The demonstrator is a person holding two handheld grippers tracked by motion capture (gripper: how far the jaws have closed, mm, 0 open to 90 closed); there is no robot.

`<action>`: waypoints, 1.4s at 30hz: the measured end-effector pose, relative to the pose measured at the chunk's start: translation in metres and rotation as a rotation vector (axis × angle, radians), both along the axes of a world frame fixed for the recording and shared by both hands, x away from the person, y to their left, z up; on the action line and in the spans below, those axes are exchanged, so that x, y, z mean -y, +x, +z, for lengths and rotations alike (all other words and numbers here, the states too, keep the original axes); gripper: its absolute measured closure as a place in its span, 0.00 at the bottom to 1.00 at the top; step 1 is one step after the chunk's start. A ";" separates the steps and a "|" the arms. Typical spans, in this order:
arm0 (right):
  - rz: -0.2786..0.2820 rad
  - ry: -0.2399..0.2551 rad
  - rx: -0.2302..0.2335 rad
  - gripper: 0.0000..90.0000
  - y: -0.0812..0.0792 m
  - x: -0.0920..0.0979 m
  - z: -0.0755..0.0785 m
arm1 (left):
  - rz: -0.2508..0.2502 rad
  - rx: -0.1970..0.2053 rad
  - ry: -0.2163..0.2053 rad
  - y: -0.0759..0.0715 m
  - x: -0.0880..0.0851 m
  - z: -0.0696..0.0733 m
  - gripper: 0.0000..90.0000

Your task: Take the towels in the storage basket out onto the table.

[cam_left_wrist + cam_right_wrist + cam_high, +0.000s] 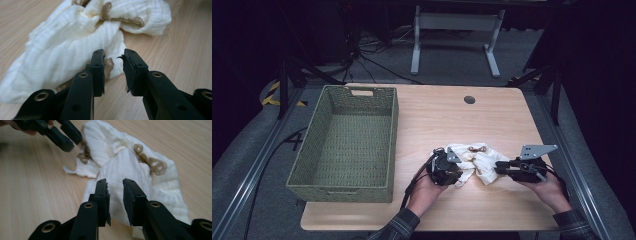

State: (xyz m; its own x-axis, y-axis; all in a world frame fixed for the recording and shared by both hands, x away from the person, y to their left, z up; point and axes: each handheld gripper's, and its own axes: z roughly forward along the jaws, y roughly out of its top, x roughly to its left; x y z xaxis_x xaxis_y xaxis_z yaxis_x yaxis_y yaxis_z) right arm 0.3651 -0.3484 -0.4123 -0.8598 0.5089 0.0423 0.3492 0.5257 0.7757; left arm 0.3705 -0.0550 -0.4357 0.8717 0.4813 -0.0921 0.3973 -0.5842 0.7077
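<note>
The crumpled cloth (474,162) is lying between both slightly parted, empty grippers, at three o'clock from the left gripper (451,169) and nine o'clock from the right gripper (500,167).

The crumpled muslin cloth (476,161) is cream-white with a fine ribbed weave and brown printed shapes. The woven basket (343,145) is olive green. The tabletop (437,120) is pale wood grain. Both tools, left (458,174) and right (498,168), are black.
</note>
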 end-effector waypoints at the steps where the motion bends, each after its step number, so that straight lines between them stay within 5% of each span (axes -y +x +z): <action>1: 0.012 -0.005 0.008 0.83 -0.001 -0.003 0.000 | -0.007 -0.002 0.008 0.000 0.002 -0.001 0.78; 7: 0.073 -0.015 -0.004 0.83 -0.007 -0.021 -0.003 | -0.042 -0.008 0.028 0.003 0.011 -0.008 0.77; 13: 0.100 -0.101 -0.034 0.80 -0.005 -0.035 -0.019 | -0.049 -0.020 0.088 0.006 0.021 -0.020 0.75; 15: 0.085 -0.154 -0.026 0.80 -0.003 -0.037 -0.025 | -0.062 -0.019 0.081 0.007 0.022 -0.021 0.81; 19: 0.074 -0.184 -0.051 0.90 0.003 -0.033 -0.032 | -0.063 -0.024 0.092 0.006 0.021 -0.020 0.97; 25: 0.069 -0.143 -0.054 0.99 0.004 -0.023 -0.027 | -0.067 -0.043 0.077 0.005 0.014 -0.012 0.99; 34: -0.046 -0.057 -0.016 0.99 0.011 0.017 -0.010 | -0.024 -0.034 0.006 -0.001 -0.016 0.007 1.00; 42: -0.130 -0.102 -0.039 0.99 0.026 0.037 -0.020 | 0.066 -0.022 0.050 0.005 -0.040 0.006 1.00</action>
